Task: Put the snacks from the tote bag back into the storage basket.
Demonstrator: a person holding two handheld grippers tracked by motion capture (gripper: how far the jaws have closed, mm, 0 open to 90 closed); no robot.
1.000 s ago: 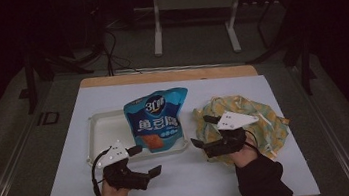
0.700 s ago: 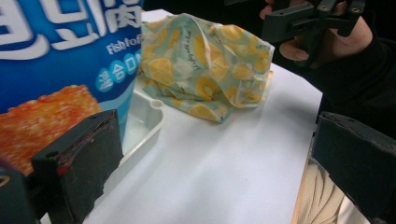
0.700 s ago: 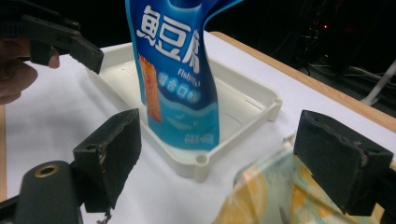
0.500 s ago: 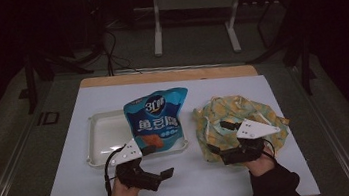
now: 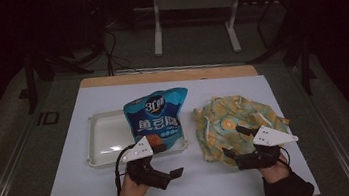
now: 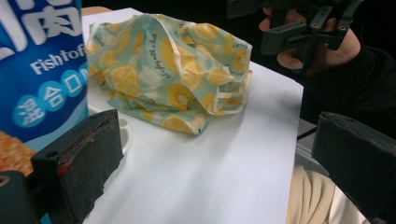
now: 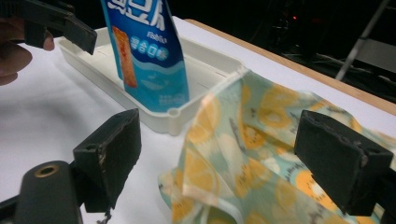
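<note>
In the high view the left tool [image 5: 164,172] sits at the lower middle of the frame, released, its jaws wide apart and holding nothing, just below the white tray [image 5: 102,137]. A blue snack bag [image 5: 157,120] stands in the tray's right end. The right tool [image 5: 241,147] at lower right is also released, its jaws spread over the near edge of the crumpled fruit-print cloth [image 5: 236,120], which lies on the white counter [image 5: 78,190] right of the tray.
</note>
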